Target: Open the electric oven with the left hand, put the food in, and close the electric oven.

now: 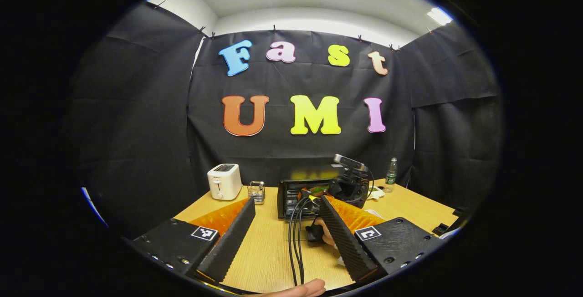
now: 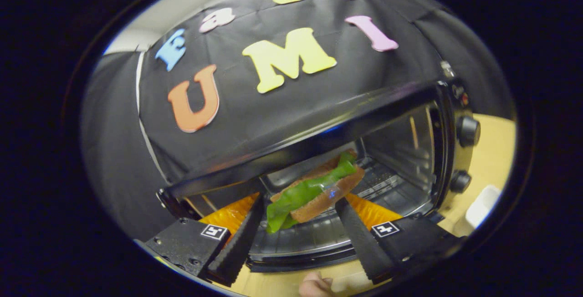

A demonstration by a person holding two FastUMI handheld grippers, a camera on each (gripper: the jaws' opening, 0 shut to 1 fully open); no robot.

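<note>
The black electric oven (image 2: 410, 105) stands open, its door (image 2: 300, 258) folded down toward me. A sandwich of brown bread and green lettuce (image 2: 314, 190) hangs at the oven mouth above the wire rack. My right gripper (image 2: 299, 203) holds it, fingertips set wide against its two sides. In the left gripper view the oven (image 1: 291, 194) sits at the table's far middle, with the right gripper (image 1: 348, 187) at its front. My left gripper (image 1: 287, 203) stands open over the table, well back from the oven, with nothing between its fingers.
A white toaster (image 1: 224, 181) and a small metal rack (image 1: 257, 191) stand left of the oven; a bottle (image 1: 391, 171) is at the back right. Black cables (image 1: 296, 238) run across the wooden table (image 1: 268, 260). A white dish (image 2: 483, 206) lies right of the oven.
</note>
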